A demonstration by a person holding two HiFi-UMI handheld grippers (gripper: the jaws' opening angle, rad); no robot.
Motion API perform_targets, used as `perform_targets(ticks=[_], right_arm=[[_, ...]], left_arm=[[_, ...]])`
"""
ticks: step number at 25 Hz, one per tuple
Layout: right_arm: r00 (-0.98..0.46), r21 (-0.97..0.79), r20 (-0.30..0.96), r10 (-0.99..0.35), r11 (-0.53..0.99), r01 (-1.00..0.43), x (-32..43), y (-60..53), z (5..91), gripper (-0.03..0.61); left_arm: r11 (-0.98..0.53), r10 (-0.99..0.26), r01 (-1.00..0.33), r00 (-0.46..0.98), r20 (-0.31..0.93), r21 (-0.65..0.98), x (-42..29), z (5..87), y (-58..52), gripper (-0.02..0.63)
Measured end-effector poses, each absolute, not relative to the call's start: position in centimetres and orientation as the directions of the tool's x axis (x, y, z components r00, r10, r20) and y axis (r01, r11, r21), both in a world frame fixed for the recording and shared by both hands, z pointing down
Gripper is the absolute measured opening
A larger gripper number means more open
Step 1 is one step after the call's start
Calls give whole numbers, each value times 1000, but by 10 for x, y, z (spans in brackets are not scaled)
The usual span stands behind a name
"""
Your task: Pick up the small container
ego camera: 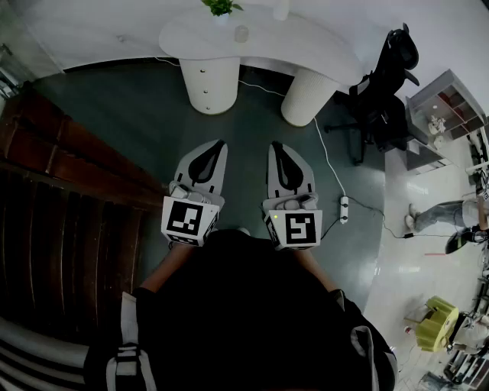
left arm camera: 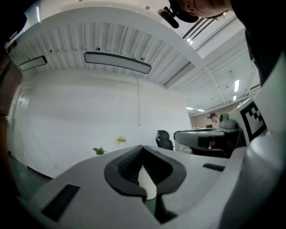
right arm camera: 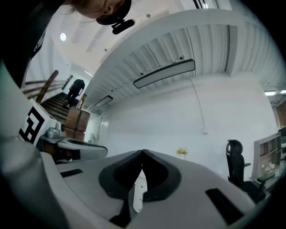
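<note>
In the head view a white curved table (ego camera: 191, 34) stands ahead with a small pale container (ego camera: 241, 33) on its top, beside a green plant (ego camera: 221, 6). My left gripper (ego camera: 219, 143) and right gripper (ego camera: 274, 145) are held side by side over the dark floor, well short of the table, pointing at it. Both are shut with nothing between the jaws. In the left gripper view the left gripper (left arm camera: 142, 147) has its jaws meeting at the tip. The right gripper (right arm camera: 142, 152) in the right gripper view is closed the same way. The container does not show clearly in either gripper view.
Dark wooden stairs (ego camera: 53, 198) run along the left. A black office chair (ego camera: 386, 76) and a white shelf (ego camera: 447, 103) stand at the right. A power strip (ego camera: 344, 210) with its cable lies on the floor, and a person's legs (ego camera: 443, 214) show at the far right.
</note>
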State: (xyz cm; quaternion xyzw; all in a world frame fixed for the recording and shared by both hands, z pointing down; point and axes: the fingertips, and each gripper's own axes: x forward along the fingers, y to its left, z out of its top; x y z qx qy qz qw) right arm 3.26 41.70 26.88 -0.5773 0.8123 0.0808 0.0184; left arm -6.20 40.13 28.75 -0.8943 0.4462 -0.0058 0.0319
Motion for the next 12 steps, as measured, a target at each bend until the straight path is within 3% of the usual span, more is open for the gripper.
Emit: perform_targets(ticks=[12], right_arm=[[-373,37,-101,-922,371,-928,54,419,284,21]], left_arm=[[-585,-810,-808,586,0,-72,-39,294,407,8]])
